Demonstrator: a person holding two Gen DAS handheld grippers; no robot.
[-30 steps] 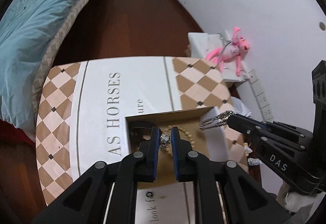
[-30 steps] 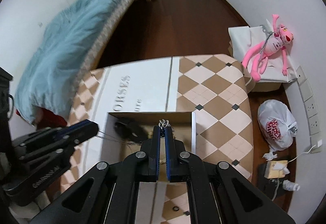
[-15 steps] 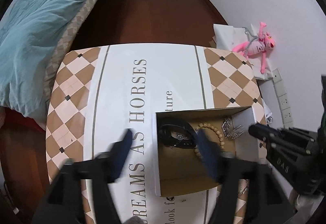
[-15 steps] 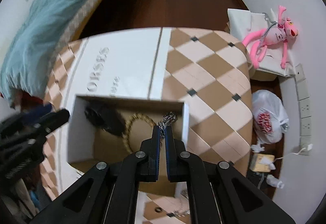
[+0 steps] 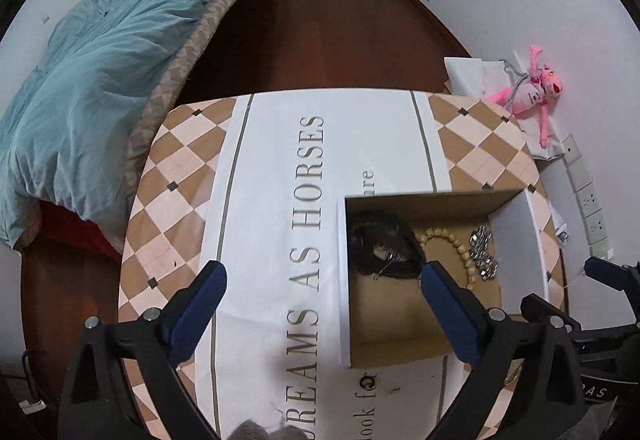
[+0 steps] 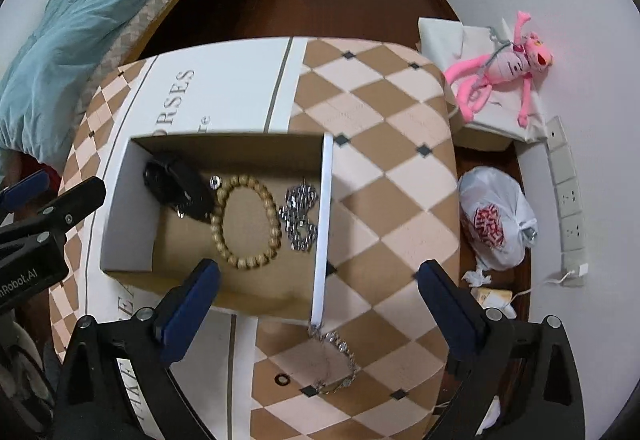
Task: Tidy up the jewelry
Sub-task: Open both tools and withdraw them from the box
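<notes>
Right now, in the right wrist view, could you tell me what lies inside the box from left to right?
Black cord item → small silver ring → wooden bead bracelet → silver chain.

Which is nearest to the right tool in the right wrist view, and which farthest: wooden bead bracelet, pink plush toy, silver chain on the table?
1. Silver chain, on the table just ahead of the right tool.
2. Wooden bead bracelet, inside the box.
3. Pink plush toy, far right by the wall.

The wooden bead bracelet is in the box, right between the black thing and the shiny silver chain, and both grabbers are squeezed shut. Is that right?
Almost. The bead bracelet does lie in the box between the black piece and the silver chain, but the right wrist view shows the right gripper open; the left gripper is open too.
</notes>
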